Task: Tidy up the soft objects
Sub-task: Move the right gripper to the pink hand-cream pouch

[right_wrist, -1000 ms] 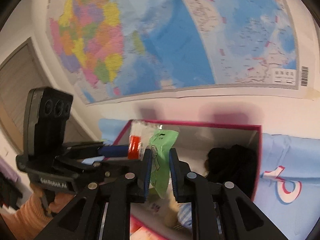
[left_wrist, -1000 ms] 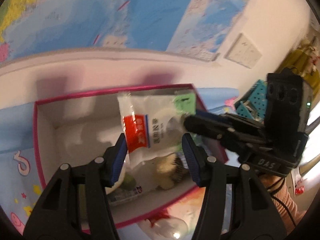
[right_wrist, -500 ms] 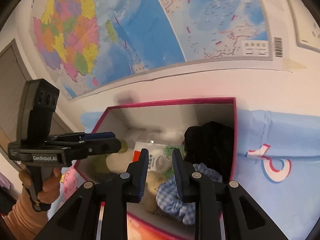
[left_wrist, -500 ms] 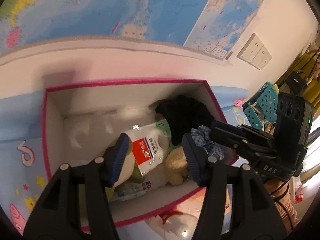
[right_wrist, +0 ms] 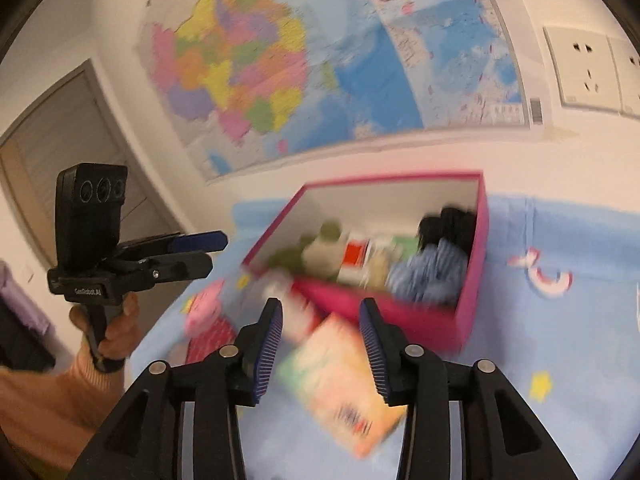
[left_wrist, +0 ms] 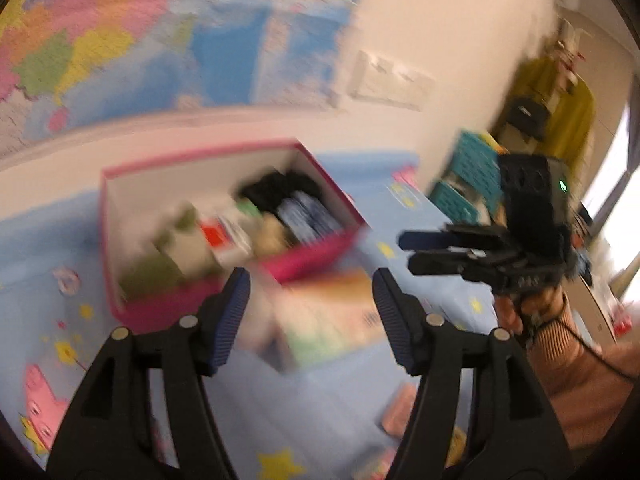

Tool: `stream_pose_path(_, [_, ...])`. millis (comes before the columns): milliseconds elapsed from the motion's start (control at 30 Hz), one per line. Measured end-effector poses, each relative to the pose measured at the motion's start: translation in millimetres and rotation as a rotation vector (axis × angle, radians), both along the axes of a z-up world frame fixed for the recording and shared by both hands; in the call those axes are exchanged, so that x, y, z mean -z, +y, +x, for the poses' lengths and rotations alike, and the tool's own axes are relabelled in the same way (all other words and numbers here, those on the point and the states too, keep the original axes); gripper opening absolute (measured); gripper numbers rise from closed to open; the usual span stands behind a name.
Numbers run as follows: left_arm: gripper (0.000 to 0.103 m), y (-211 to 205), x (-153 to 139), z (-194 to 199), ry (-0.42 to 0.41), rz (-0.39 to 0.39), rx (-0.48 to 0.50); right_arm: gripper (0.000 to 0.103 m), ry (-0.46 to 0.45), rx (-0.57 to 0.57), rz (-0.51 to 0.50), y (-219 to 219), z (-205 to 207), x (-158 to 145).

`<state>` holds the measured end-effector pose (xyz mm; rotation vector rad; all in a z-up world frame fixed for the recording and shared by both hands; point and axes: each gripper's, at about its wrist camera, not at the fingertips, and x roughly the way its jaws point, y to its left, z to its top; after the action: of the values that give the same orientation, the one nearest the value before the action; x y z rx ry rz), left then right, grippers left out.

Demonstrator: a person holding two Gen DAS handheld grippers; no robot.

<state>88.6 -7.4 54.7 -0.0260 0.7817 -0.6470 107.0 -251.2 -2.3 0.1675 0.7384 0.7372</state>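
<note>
1. Left gripper (left_wrist: 311, 312): jaws spread wide, nothing between them; it hangs above the blue printed cloth (left_wrist: 328, 408).
2. Right gripper (right_wrist: 322, 338): jaws likewise wide apart and empty, held over a flat orange-and-green packet (right_wrist: 340, 384) lying on the cloth just in front of the box.
3. Pink box (right_wrist: 472, 280): stands on the cloth near the wall, open-topped.
4. Contents, blurred: a white pouch with a red label (right_wrist: 356, 258) at the middle, a blue checked fabric item (right_wrist: 424, 276) and a black soft item (right_wrist: 448, 224) at one end, greenish plush (left_wrist: 160, 264) at the other.
5. Wall map (right_wrist: 304, 52) hangs behind.
</note>
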Motion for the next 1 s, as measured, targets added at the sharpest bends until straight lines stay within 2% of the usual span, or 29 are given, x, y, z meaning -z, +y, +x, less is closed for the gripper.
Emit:
stream_pose_path(133, [0.065,-18.6,30.4,-41.2,0.075,0.0,0.097,0.046,0.091,-0.036,-0.027,-6.5,-41.4,32.5])
stream_pose_path(300, [0.065,-45.8,72.2,-73.6,0.187,0.048,0.177,0.046,0.234,-0.007,-0.054,-20.9,-75.6,77.3])
stream_pose_path(400, [0.065,-60.1,86.3,-87.7,0.212,0.081,0.209,0.046,0.291,0.02,-0.07,-28.3,-91.1,96.5])
stream_pose_path(733, [0.065,-77.9,112.5,-99.1,0.324,0.11,0.244,0.046,0.361,0.05,-0.023,-35.3,-113.8,115.7])
stream_pose_path(900, [0.065,-78.1,119.8,-94.3,0.384,0.088,0.252,0.046,0.355,0.044,-0.015,-29.7,-120.4,119.6])
stream_pose_path(1000, [0.064,-84.8,129.9,-92.8,0.423,0.102,0.266,0.047,0.347,0.051,-0.001,-25.7,-120.5,120.4])
